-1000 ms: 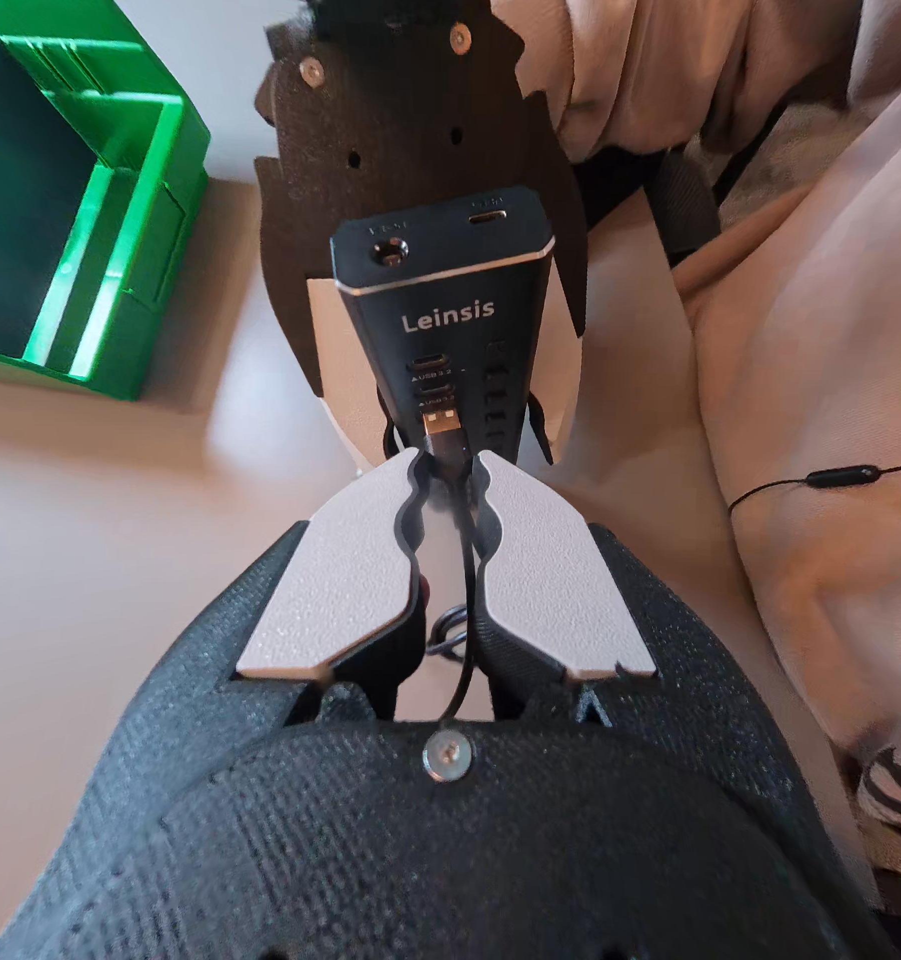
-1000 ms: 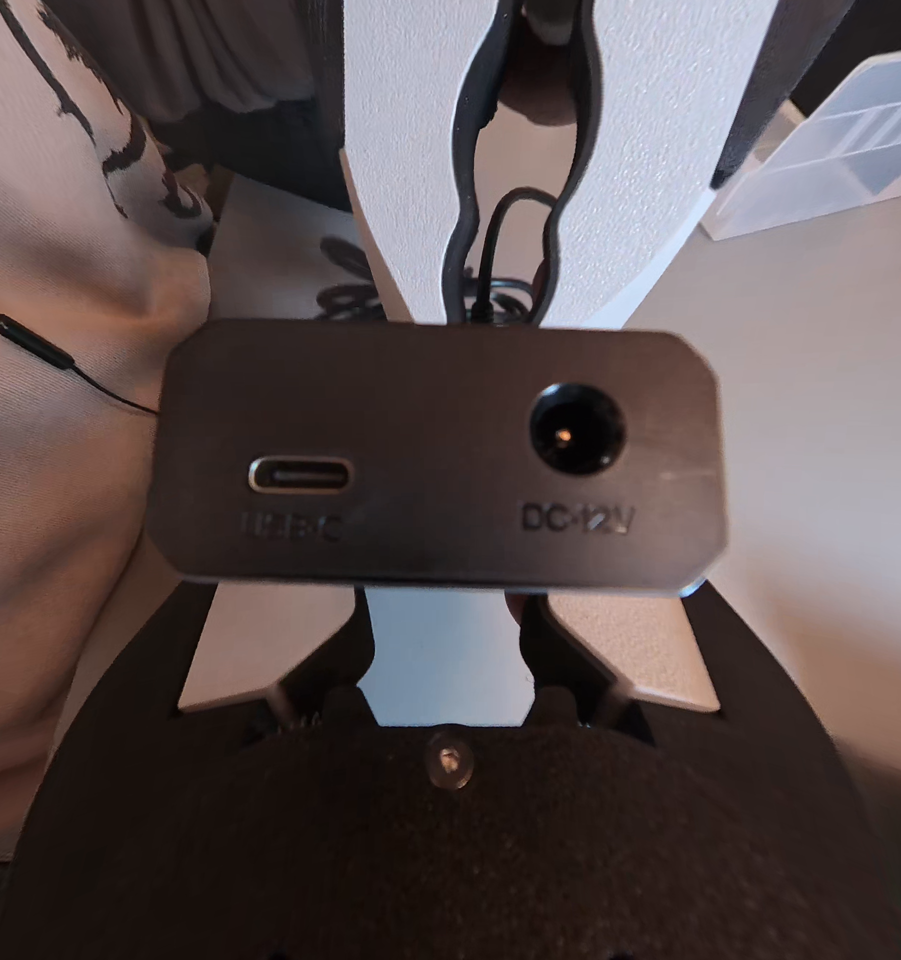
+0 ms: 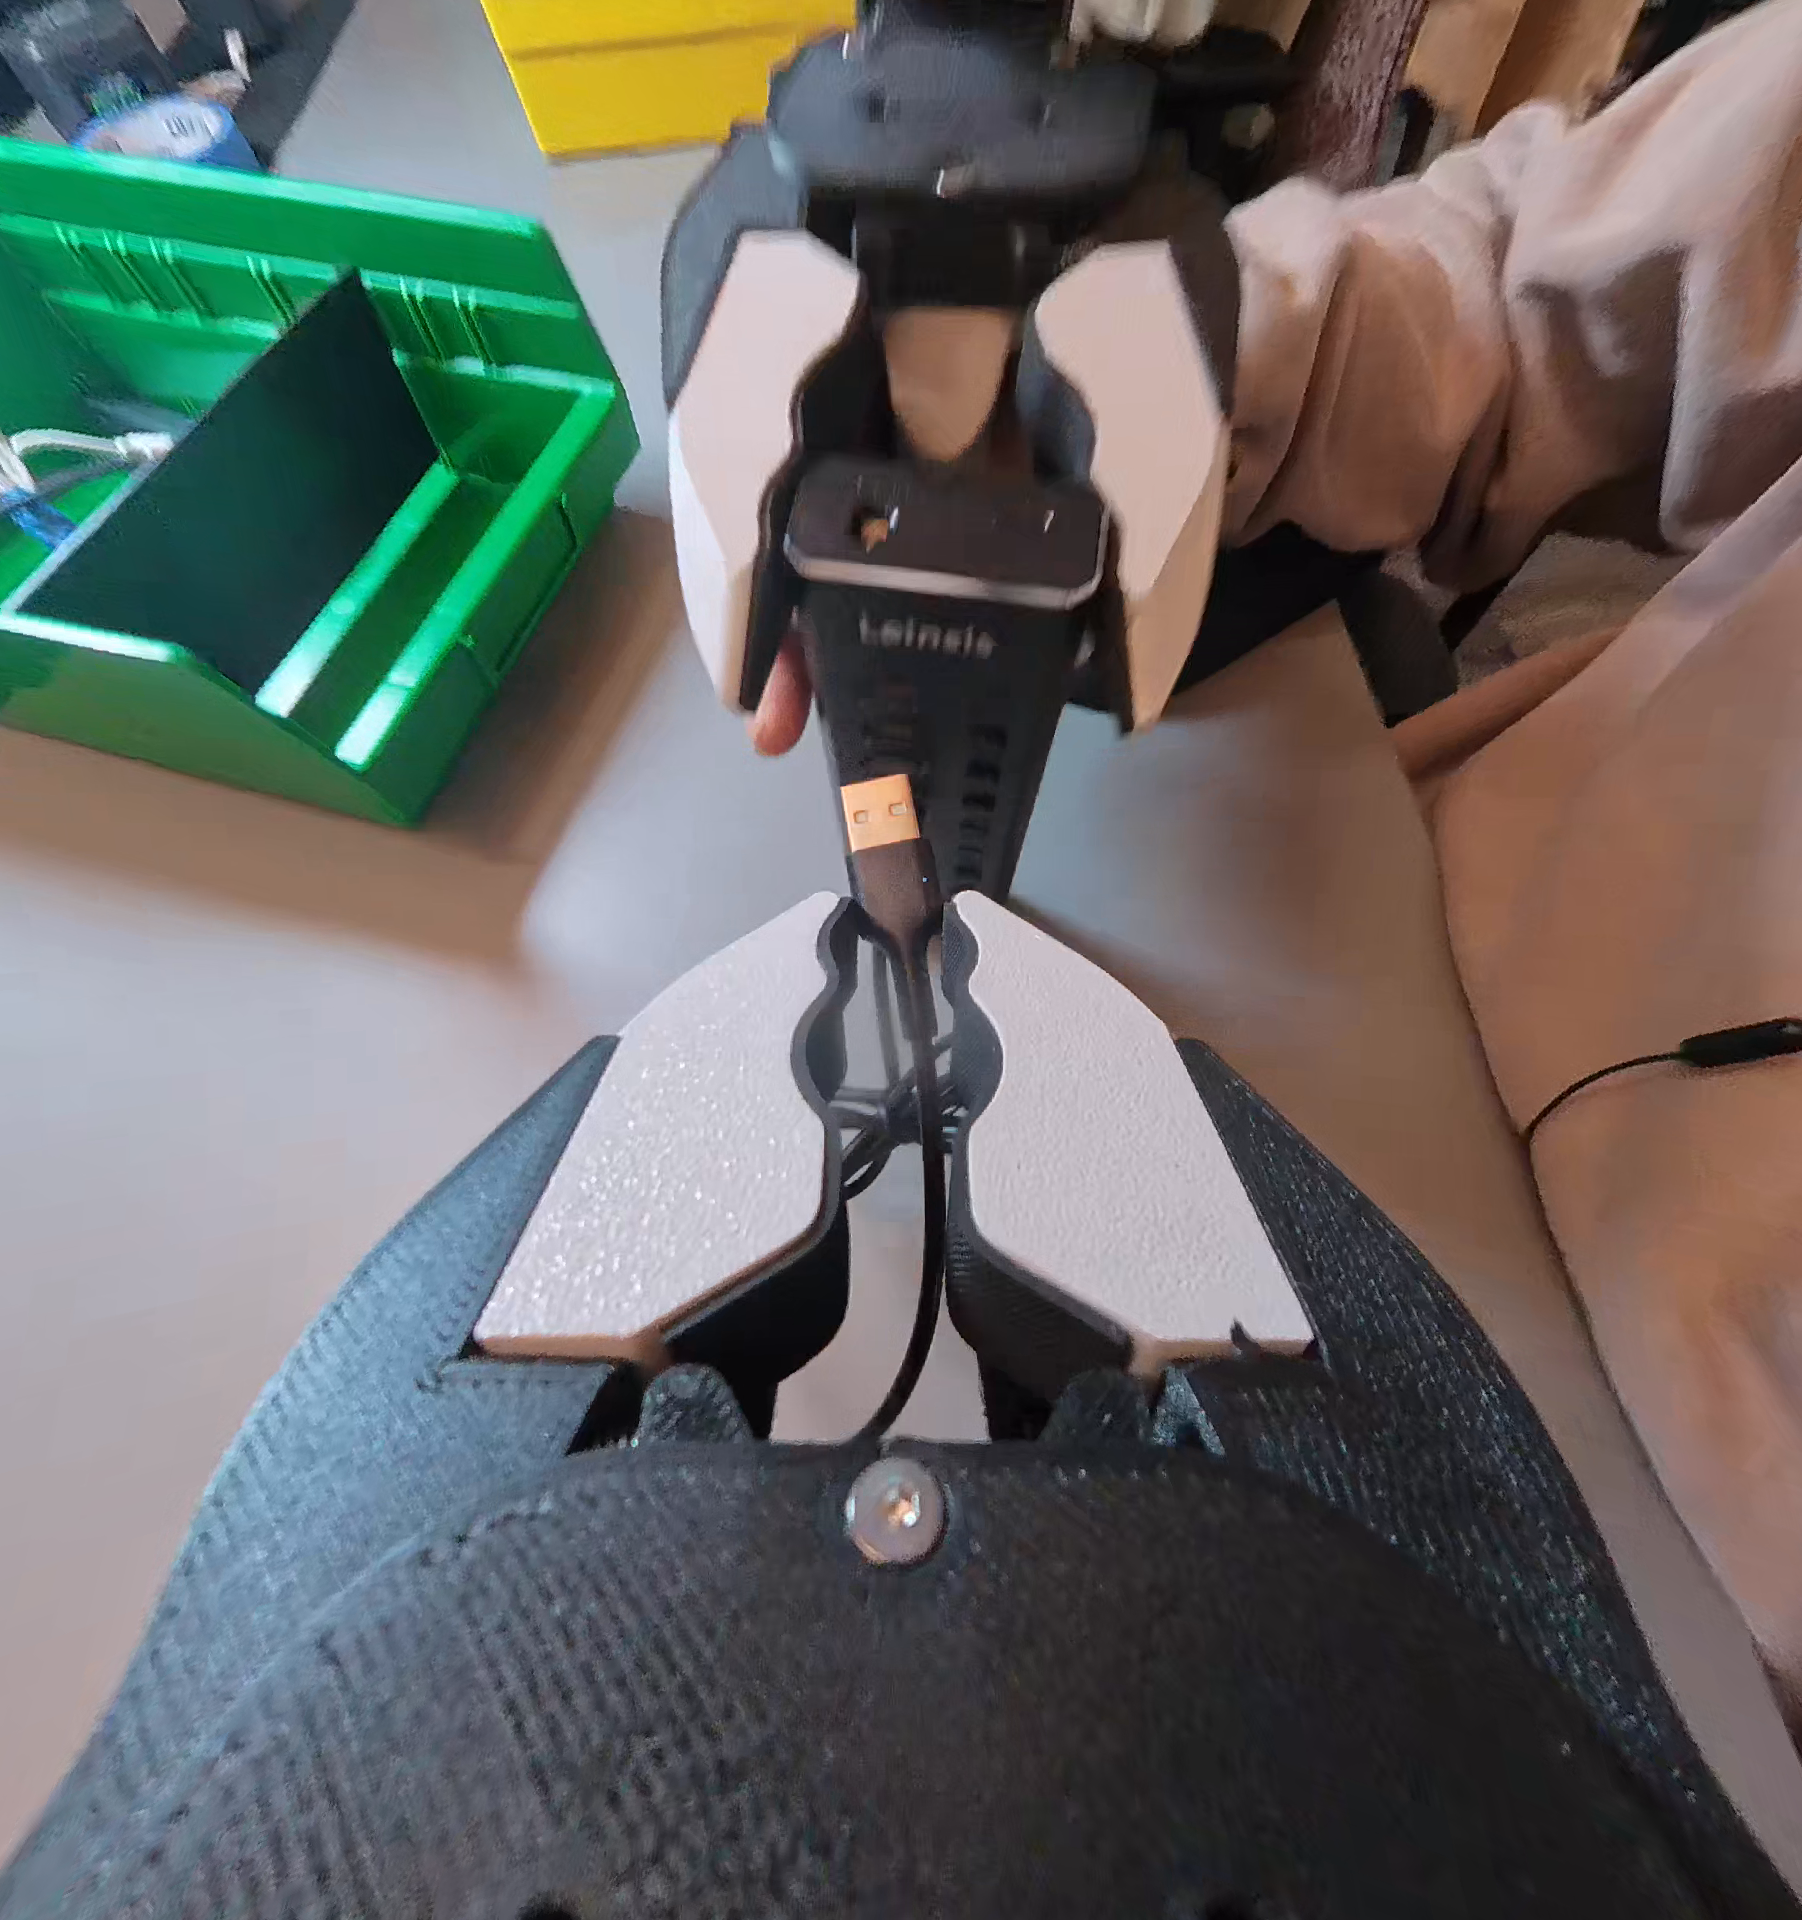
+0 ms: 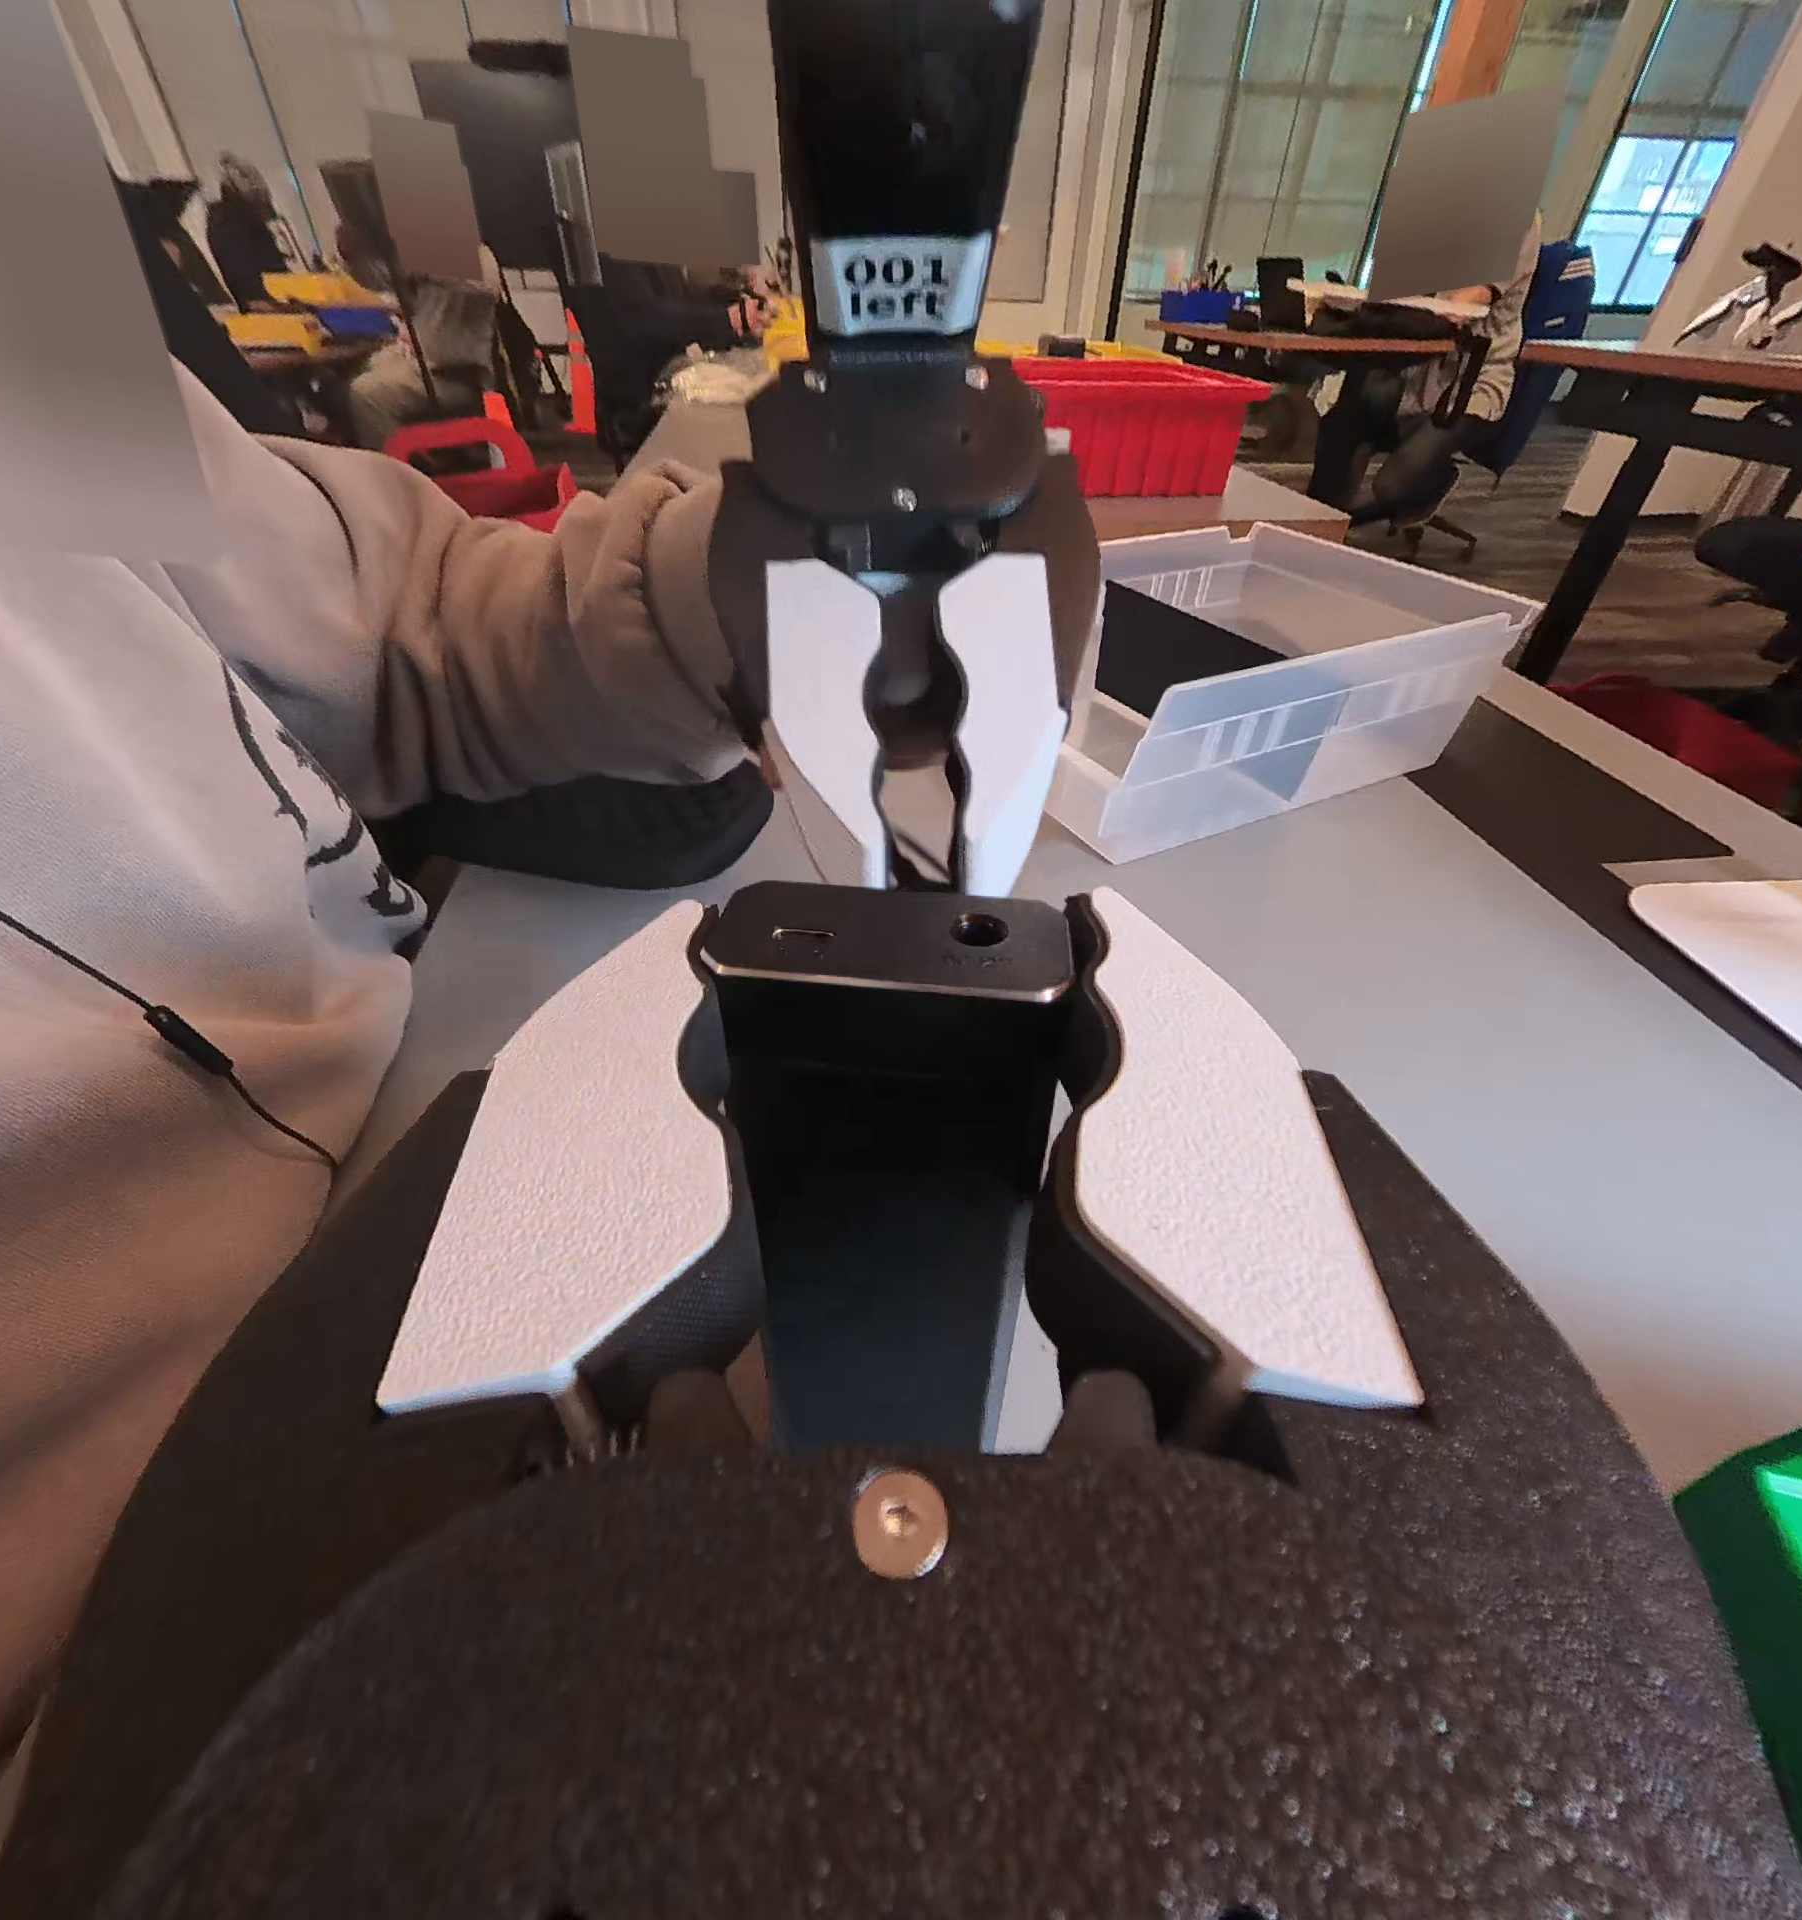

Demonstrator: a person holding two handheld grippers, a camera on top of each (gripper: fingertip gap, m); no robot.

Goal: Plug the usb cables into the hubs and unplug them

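Black and slab-shaped, the hub [image 4: 881,1101] sat clamped between the white fingers of the right gripper [image 4: 884,940], its end face with two ports turned toward the opposite tongs. The left gripper [image 3: 897,920] was closed almost to touching on the dark body of the usb cable [image 3: 902,883], whose copper-coloured plug [image 3: 879,814] stuck out past the fingertips, bare and lying against the hub's port side; whether it had entered a port could not be told. The cable's black cord ran back between the fingers toward the gripper's body. Both tools were held above a pale table [image 3: 201,1039]. A green bin [image 3: 284,582] stood to the left, a clear bin [image 4: 1292,707] lay farther off, and a person's beige sleeve [image 4: 481,623] reached in.
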